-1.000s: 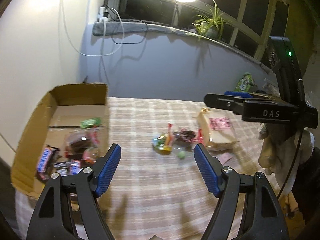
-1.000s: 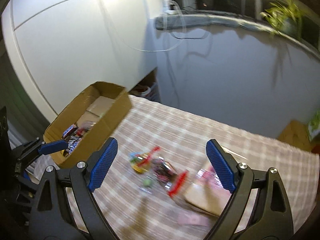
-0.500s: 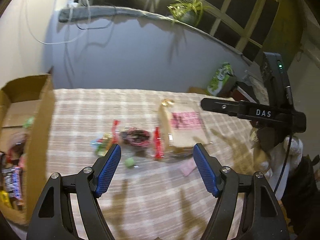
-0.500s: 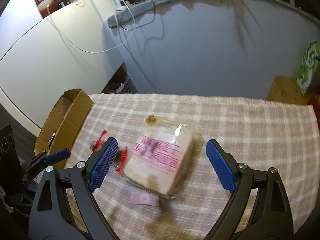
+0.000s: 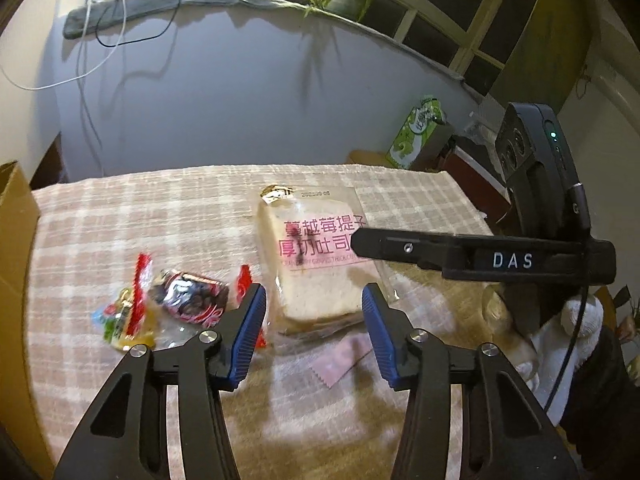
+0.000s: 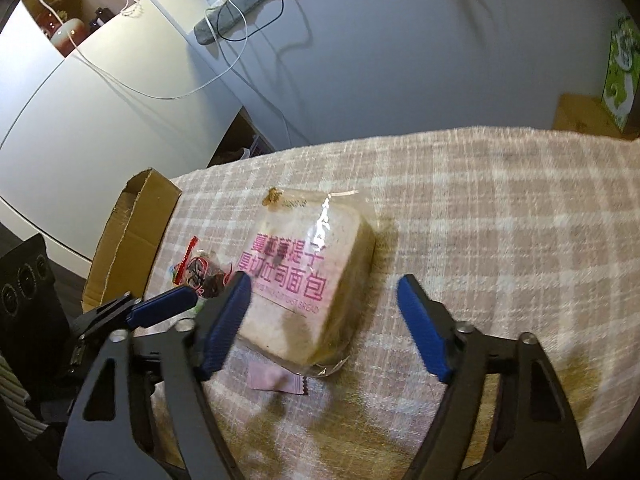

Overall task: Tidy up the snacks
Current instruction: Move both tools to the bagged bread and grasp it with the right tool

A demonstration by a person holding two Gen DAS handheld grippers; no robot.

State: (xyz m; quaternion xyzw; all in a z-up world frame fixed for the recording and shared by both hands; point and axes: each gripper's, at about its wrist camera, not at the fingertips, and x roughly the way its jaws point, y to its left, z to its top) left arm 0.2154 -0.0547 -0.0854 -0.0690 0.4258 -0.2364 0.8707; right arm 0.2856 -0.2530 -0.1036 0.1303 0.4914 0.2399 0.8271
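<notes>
A bag of sliced bread (image 6: 310, 288) with a pink label lies flat on the checked tablecloth (image 6: 500, 216), near the middle of the table. In the right wrist view it sits ahead of and between the blue pads of the right gripper (image 6: 324, 320), slightly toward the left pad; that pad overlaps the bag's near left edge in the picture, and whether it touches cannot be told, while the other pad stands apart from the bag. The jaws of this gripper have just been closing and stand about half open, holding nothing. In the left wrist view the bread bag (image 5: 316, 268) lies just ahead of the left gripper (image 5: 314, 332), whose jaws have likewise just been closing to a moderate gap with the bag's near end in line between them, no pad pressing on it. The right gripper's black finger (image 5: 460, 256), marked DAS, crosses over the bag's label from the right and hides part of the lettering. Left of the bread lies a small heap of wrapped sweets (image 5: 176, 304), red, dark and yellow, partly behind the left pad. A small pink packet (image 6: 276, 380) lies on the cloth just in front of the bag. A cardboard box (image 6: 132, 236) stands at the table's left end, cut off in the left wrist view; its contents are hidden. The near cloth is blurred.
</notes>
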